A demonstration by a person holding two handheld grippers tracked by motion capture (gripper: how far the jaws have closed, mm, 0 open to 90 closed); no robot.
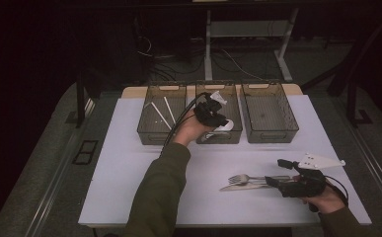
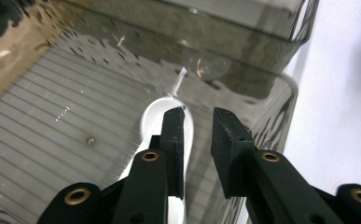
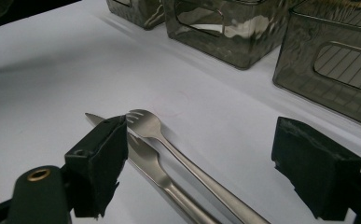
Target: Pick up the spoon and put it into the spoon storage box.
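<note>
spoon (image 2: 157,122) white | fork (image 3: 169,142), knife (image 3: 145,161) silver | bins (image 1: 269,113) smoky translucent, ribbed floors | tabletop (image 1: 129,163) white | grippers (image 1: 297,183) black, brass-ringed screw holes | sleeve (image 1: 161,192) olive

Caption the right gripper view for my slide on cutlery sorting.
Open right hand-held gripper straddling a metal fork and knife on the white table, smoky bins beyond.

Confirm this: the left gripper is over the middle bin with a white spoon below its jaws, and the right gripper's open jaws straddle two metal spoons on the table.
Not spoons: the right gripper view shows the right gripper straddling a metal fork and knife. The rest holds.
</note>
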